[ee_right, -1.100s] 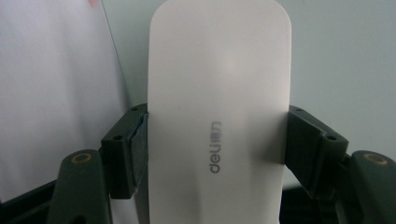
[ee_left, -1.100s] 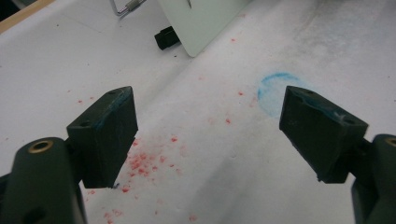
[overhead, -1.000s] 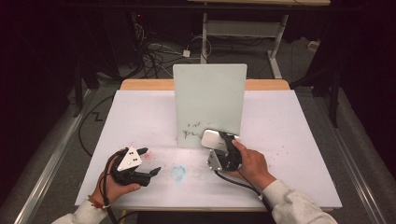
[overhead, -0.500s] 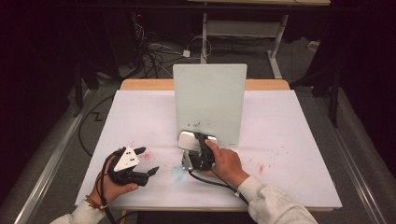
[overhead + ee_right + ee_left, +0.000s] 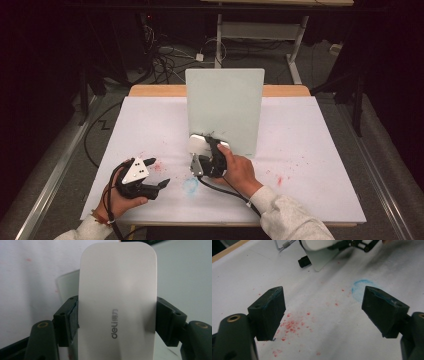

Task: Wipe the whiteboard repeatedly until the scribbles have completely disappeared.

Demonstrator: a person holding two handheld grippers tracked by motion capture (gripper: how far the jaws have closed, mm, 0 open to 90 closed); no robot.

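A pale upright whiteboard (image 5: 225, 107) stands mid-table. My right gripper (image 5: 201, 150) is shut on a white "deli" eraser (image 5: 198, 143) and holds it at the board's lower left corner. In the right gripper view the eraser (image 5: 117, 302) sits clamped between both jaws of the gripper (image 5: 116, 322), with the board (image 5: 185, 277) beyond on the right. My left gripper (image 5: 157, 172) rests open near the front left of the table, held by a hand. In the left gripper view its jaws (image 5: 324, 310) stand wide apart with nothing between them, over red specks (image 5: 292, 323).
White paper (image 5: 320, 150) covers the table. A blue smudge (image 5: 190, 186) lies between the two grippers, and red specks (image 5: 280, 178) mark the paper right of the hand. The board's black foot (image 5: 303, 262) and wire stand (image 5: 282, 245) sit ahead of the left gripper.
My right gripper has carried the eraser leftward along the board's bottom, from right of its middle to its lower left corner. The left gripper has hardly moved.
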